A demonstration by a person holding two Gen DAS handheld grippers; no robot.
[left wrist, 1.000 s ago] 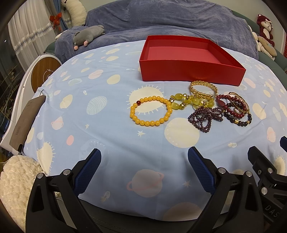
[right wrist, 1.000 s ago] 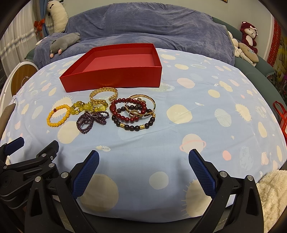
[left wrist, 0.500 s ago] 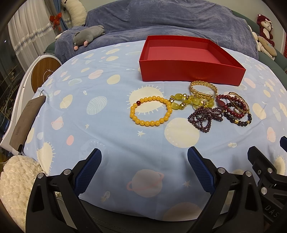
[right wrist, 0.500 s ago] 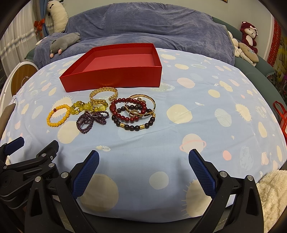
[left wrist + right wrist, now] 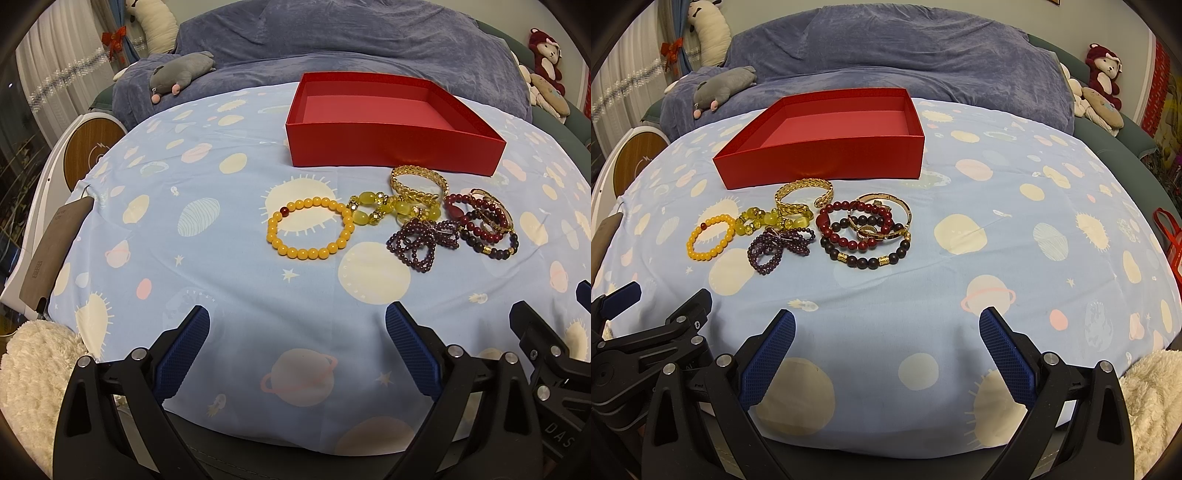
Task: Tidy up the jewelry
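Both grippers, left [image 5: 297, 341] and right [image 5: 886, 345], are hovering with jaws apart; the tangled bracelets [image 5: 866, 234] are probably interlocking, so lifting one risks dragging others short of the red box [image 5: 827, 162].

The sheet [image 5: 221, 258] was pale blue, printed with cream suns, planets and small stars. The box [image 5: 391, 155] was bright red outside, a softer red within. One bracelet [image 5: 308, 229] was of amber-yellow beads with a single dark red bead; the beaded strand [image 5: 421, 240] beside it was deep purple, and the chain bracelet [image 5: 803, 195] was gold. The blanket [image 5: 923, 48] behind was dusky blue. The fingers [image 5: 768, 354] of the right hand-held gripper carried dark blue textured pads on black.
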